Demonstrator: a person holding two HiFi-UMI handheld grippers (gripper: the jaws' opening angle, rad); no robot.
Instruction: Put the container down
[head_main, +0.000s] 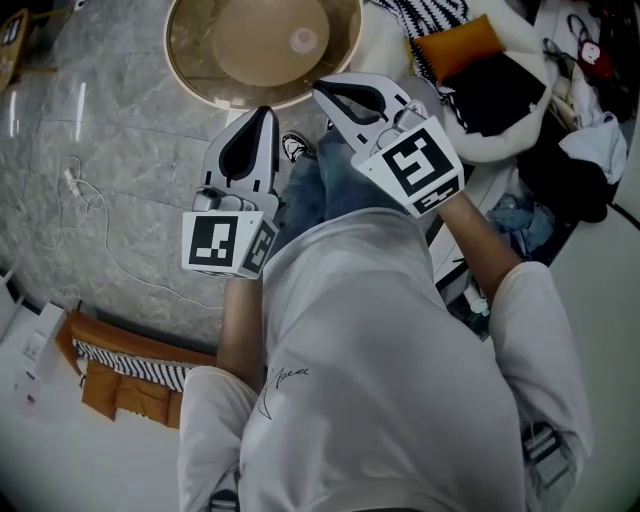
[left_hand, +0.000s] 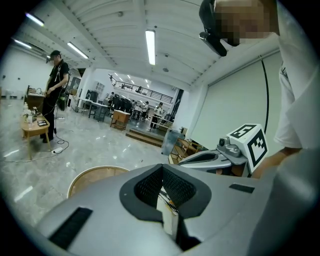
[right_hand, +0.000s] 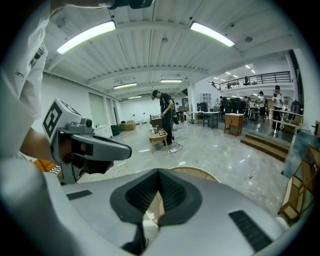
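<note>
A round, shallow wooden container (head_main: 262, 45) rests on the grey floor ahead of me; its rim also shows in the left gripper view (left_hand: 92, 177) and the right gripper view (right_hand: 195, 173). Both grippers are held up in front of the person's chest, apart from the container. My left gripper (head_main: 262, 112) is shut, its jaws meeting with nothing between them (left_hand: 161, 170). My right gripper (head_main: 325, 88) is also shut and holds nothing (right_hand: 159, 175). Each gripper shows in the other's view: the right one (left_hand: 200, 159), the left one (right_hand: 100, 147).
A heap of clothes and an orange cushion (head_main: 455, 45) lies at the right. A wooden bench with a striped pad (head_main: 130, 360) stands at the lower left, and a cable (head_main: 90, 215) trails across the floor. A person in black (right_hand: 166, 117) stands by a small table farther off.
</note>
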